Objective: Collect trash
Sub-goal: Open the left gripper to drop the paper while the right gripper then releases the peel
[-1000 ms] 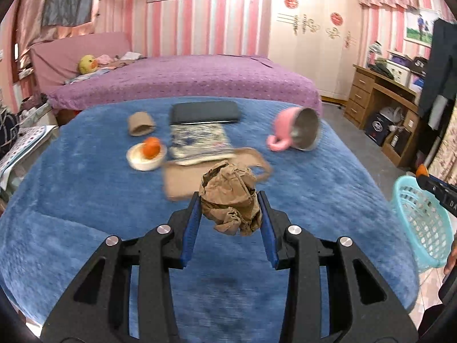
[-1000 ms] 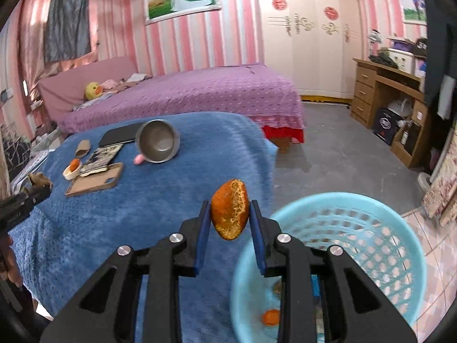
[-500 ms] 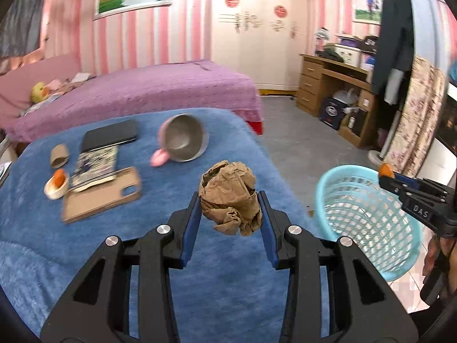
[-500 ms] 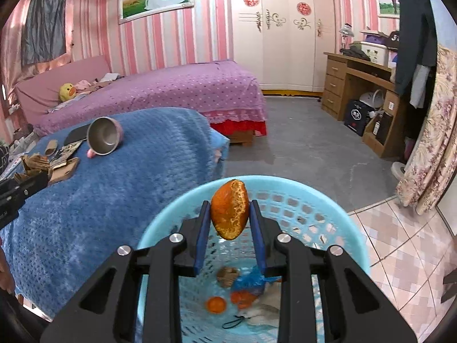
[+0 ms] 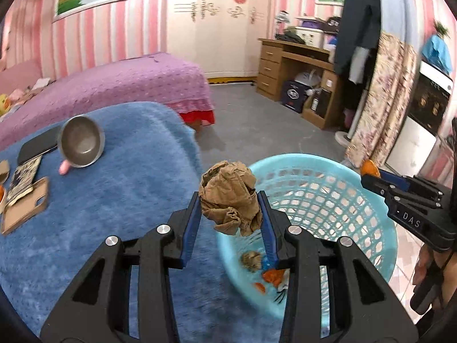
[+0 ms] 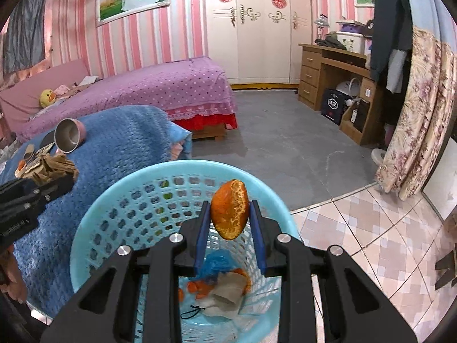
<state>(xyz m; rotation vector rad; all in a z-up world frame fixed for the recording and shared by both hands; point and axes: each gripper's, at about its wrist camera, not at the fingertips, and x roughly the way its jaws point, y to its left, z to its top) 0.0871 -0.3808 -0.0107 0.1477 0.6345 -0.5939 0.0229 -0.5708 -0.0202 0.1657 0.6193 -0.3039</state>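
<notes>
The right gripper [image 6: 230,228] is clamping an orange peel [image 6: 229,209] between its blue pads [image 6: 201,235], holding it directly over the open mouth of the basket [image 6: 94,217], with the earlier trash lying below and ahead of the jaws at the bottom. The peel is looking light, thin and fairly stiff where it curls, so the pinch across its middle is probably enough, though a hard squeeze may be cracking it or pressing out oil that makes the pads slick. The left gripper [image 5: 230,223] is squeezing a crumpled paper ball [image 5: 230,197], which is bulging above and below its jaws; the basket [image 5: 371,200] is sitting ahead and to the right of them, not yet underneath. The paper is looking very light and soft, giving way under pressure, so gripping across its bulk, as now, seems better than catching a loose flap. Left of those jaws, a cup [image 5: 81,141] is lying tipped on the blue blanket [image 5: 114,200].
</notes>
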